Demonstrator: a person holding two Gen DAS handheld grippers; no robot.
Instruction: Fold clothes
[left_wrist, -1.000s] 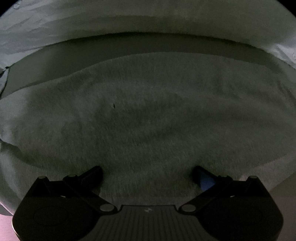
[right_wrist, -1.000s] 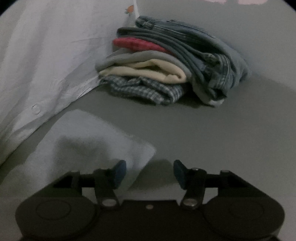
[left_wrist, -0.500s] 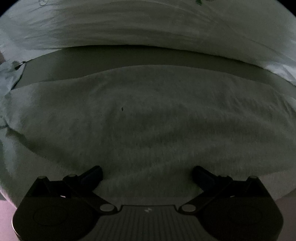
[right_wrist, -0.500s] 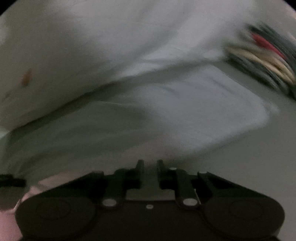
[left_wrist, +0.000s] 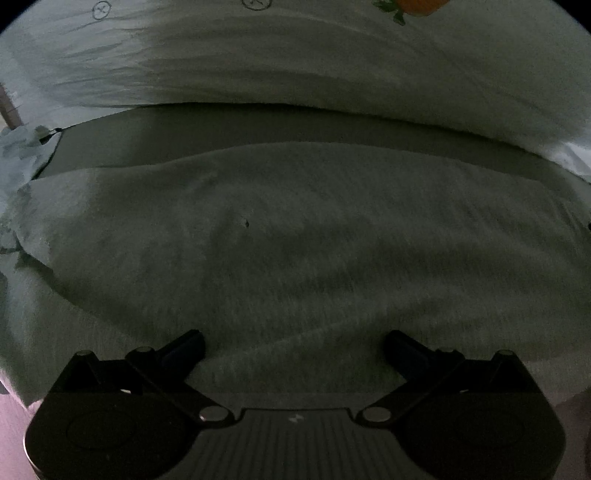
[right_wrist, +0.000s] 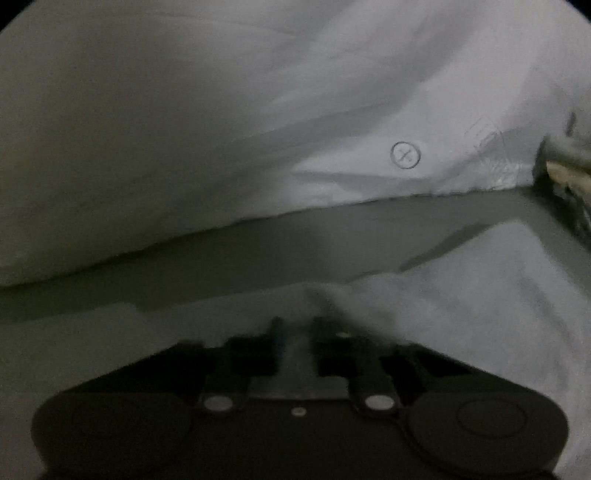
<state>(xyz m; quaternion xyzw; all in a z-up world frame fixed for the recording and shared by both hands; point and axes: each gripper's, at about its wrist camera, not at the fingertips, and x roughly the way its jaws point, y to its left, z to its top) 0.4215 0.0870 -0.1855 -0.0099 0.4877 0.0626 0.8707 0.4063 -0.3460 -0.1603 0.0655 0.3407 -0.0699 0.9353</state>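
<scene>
Right gripper (right_wrist: 295, 325), spread apart over the grey bedsheet (right_wrist: 332, 236) a second ago, is now clenched on the pale cloth's (left_wrist: 295, 240) edge; left gripper (left_wrist: 295, 343) is kept released above the spread cloth; a fold lift is judged imminent

Pale fleecy garment (left_wrist: 295, 240) lies spread on the grey bed surface (left_wrist: 258, 129), before the white buttoned pillow (left_wrist: 295, 66). Stack of folded clothes (right_wrist: 569, 184) lies at far right, beside the pillow and behind the garment's corner.
</scene>
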